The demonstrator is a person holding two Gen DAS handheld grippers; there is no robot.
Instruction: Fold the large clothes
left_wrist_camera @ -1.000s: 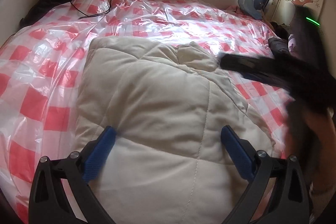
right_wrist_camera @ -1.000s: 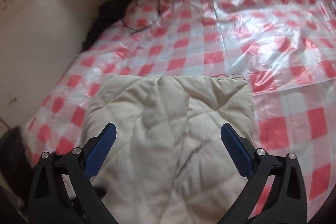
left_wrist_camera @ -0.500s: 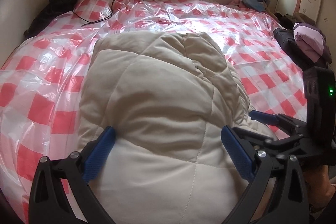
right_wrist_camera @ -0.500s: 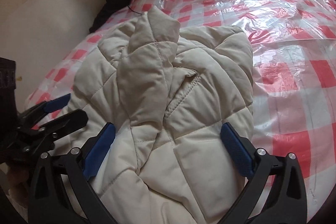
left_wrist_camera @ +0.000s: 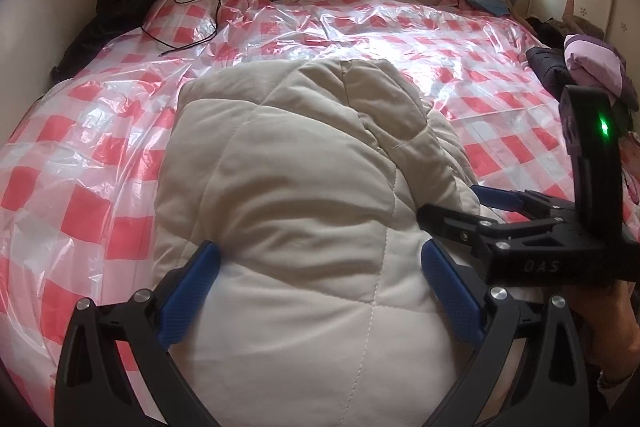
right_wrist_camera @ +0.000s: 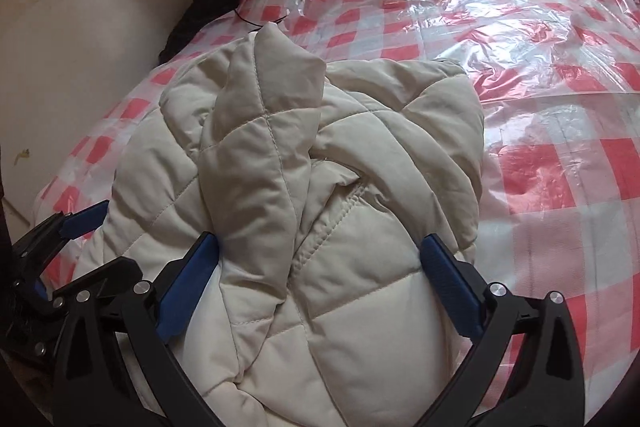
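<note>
My left tool (left_wrist_camera: 320, 279) and right tool (right_wrist_camera: 320, 267) both gape wide, holding nothing, over the cream quilted puffer jacket (left_wrist_camera: 304, 187) bunched on the bed's red-checked plastic-covered sheet (left_wrist_camera: 72, 163). Since half a second ago, little has shifted. Folded purple clothes (left_wrist_camera: 592, 67) sit at right.

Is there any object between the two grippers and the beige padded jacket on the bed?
Nothing visible. The left gripper and right gripper both stand open directly over the beige jacket. The black cable and dark clothes lie apart from it.
</note>
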